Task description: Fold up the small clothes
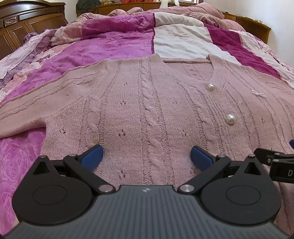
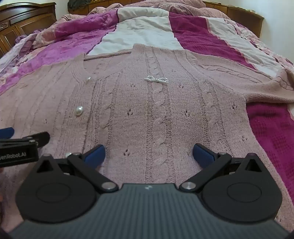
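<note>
A pink cable-knit cardigan (image 1: pixel 147 103) with pearl buttons (image 1: pixel 230 119) lies spread flat, front up, on the bed; it also shows in the right wrist view (image 2: pixel 156 110), with a pearl bow (image 2: pixel 156 79) on its chest. My left gripper (image 1: pixel 147 156) is open and empty, low over the cardigan's left half near the hem. My right gripper (image 2: pixel 148 153) is open and empty, low over the right half. Each gripper shows at the edge of the other's view: the right one (image 1: pixel 275 161), the left one (image 2: pixel 20 147). The sleeves stretch out to both sides.
The cardigan rests on a patchwork quilt (image 1: pixel 114 47) of magenta, white and pink. Rumpled bedding (image 1: pixel 193 11) lies at the far end. Dark wooden furniture (image 1: pixel 22 23) stands to the left, and a wooden headboard (image 2: pixel 244 16) runs behind the bed.
</note>
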The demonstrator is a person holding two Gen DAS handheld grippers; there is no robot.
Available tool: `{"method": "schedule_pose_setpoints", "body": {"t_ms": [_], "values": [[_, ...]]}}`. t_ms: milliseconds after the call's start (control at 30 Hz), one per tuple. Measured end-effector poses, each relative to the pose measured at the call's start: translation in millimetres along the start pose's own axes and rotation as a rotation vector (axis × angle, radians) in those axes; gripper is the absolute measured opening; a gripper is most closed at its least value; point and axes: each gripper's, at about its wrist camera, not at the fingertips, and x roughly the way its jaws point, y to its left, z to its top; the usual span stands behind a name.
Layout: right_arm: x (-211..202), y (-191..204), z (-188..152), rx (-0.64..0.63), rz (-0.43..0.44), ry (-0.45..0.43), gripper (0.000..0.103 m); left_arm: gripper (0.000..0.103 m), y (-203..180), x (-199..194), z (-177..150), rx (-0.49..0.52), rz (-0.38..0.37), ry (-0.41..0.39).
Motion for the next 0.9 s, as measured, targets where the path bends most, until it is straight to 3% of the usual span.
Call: {"method": "schedule_pose_setpoints", "body": {"t_ms": [900], "values": [[1.0,1.8,0.4,-0.017,-0.018,0.002,0.103,0.103,0.0,-0.1,-0.1,0.001,0.001,-0.004]]}}
